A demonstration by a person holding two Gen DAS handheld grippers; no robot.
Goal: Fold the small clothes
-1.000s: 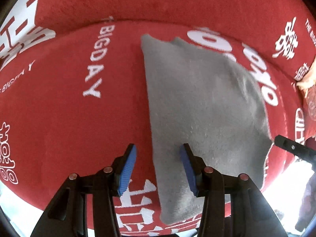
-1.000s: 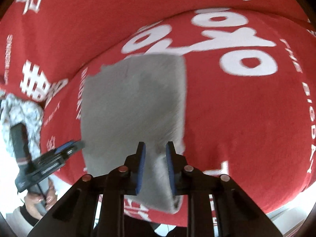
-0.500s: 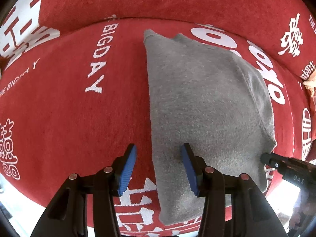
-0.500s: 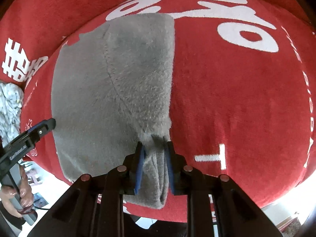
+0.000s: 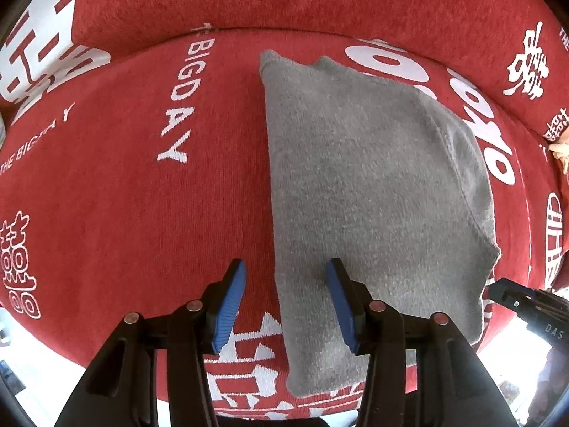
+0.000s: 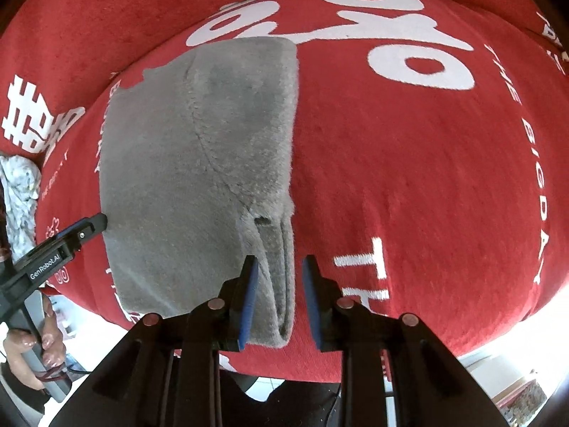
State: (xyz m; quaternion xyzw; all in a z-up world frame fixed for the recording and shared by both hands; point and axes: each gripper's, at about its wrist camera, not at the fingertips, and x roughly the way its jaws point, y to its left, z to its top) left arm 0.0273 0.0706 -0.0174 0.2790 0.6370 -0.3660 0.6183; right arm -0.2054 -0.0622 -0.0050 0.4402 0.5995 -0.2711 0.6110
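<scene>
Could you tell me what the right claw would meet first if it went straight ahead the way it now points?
Most likely the grey garment: its folded right edge lies between the open right claw fingers, on the red cover.

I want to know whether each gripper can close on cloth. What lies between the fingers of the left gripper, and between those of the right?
Left gripper: the grey garment's left edge and red cover. Right gripper: its folded right edge.
</scene>
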